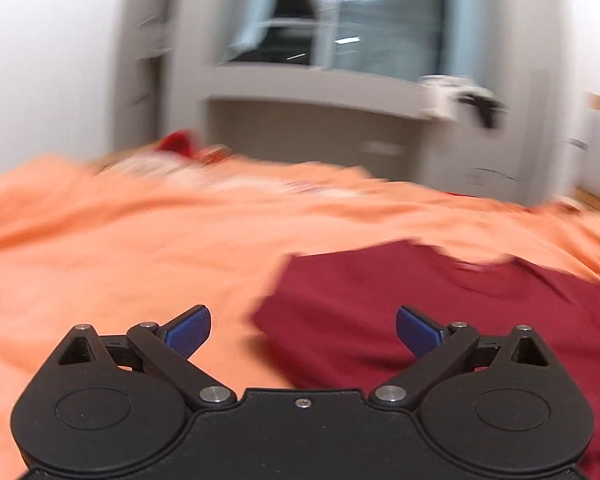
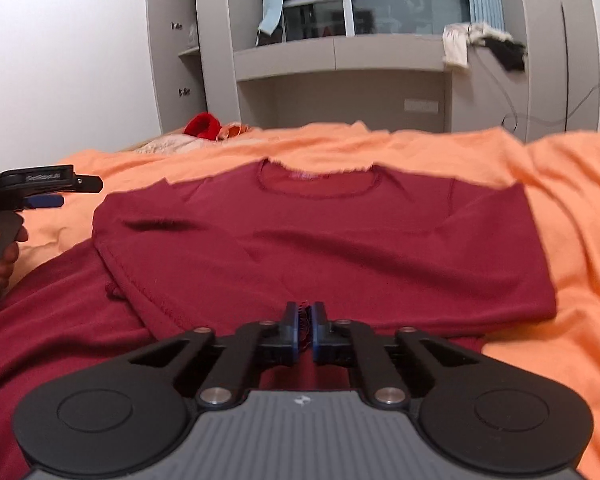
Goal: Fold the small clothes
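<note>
Right claw (image 2: 308, 326) is clenched on the near edge of the dark red shirt (image 2: 320, 240), low in the middle of the right wrist picture. That shirt lies flat on the orange sheet (image 2: 560, 208), with its neck hole toward the top and its right edge near bare orange cloth. At the far left, a hand (image 2: 6, 248) holds the left claw (image 1: 303, 330). It is released, wide and empty, above orange sheet beside the shirt's left edge. More open orange sheet fills the left.
</note>
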